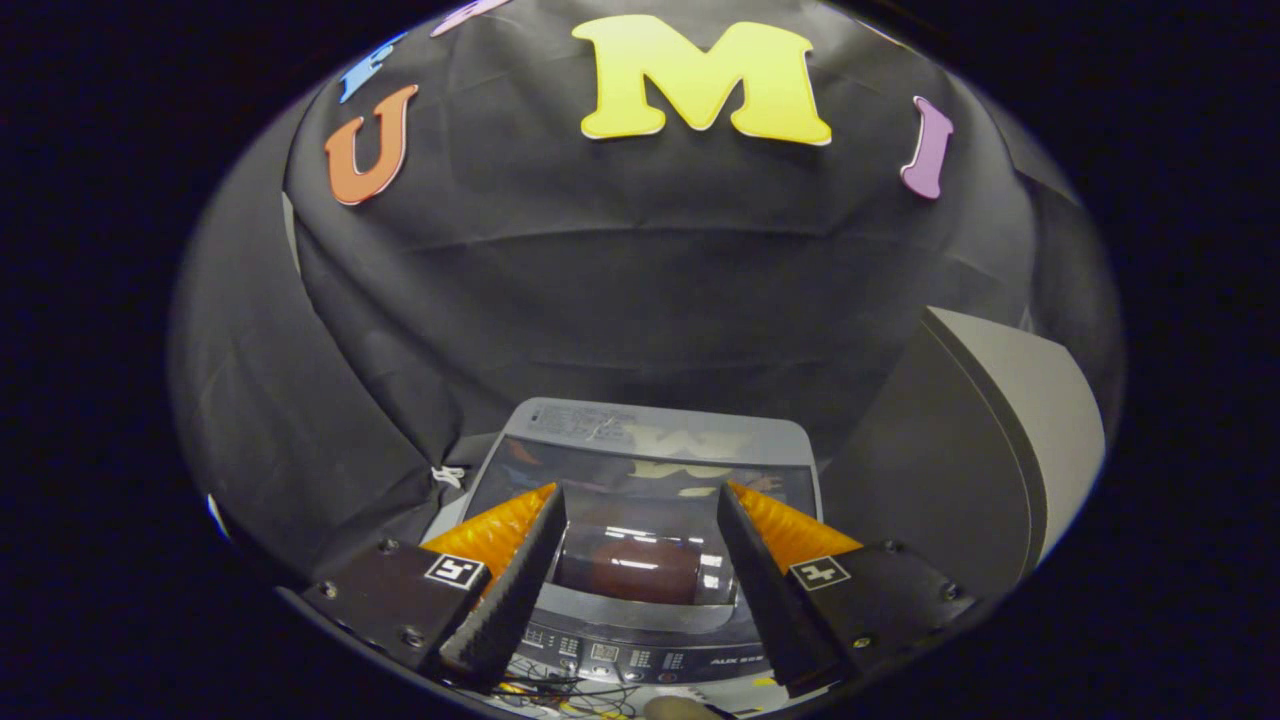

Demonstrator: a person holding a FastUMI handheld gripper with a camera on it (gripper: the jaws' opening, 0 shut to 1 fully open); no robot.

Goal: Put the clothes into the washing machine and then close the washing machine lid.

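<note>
**Figure: Gripper poised above a closed top-loading washer**

*Gripper view.* The gripper point(640, 500) hangs above the washing machine point(640, 560) with its two fingers spread wide and nothing between them; neither finger touches anything. Below and between the fingers lies the washing machine lid point(640, 480), a dark glossy panel that appears to lie flat, i.e. closed, with reflections on it. A reddish-brown shape point(628, 568) shows through or in the lid's window between the fingers; whether it is clothing inside the drum or a reflection cannot be told. The control panel point(640, 658) runs along the machine's near edge, with loose cables point(560, 690) just in front of it. A grey slanted panel point(990, 440) stands beside the machine.

*Doing the step well (judgement).* No loose garment lies outside the machine, so the task seems at or near its end. If the lid is to be seated, press down evenly near its front edge, keeping the fingers off the control panel and cables.

*Count.* One washing machine, one lid, one gripper with two fingers, one grey panel; clothes: none certain.
</note>
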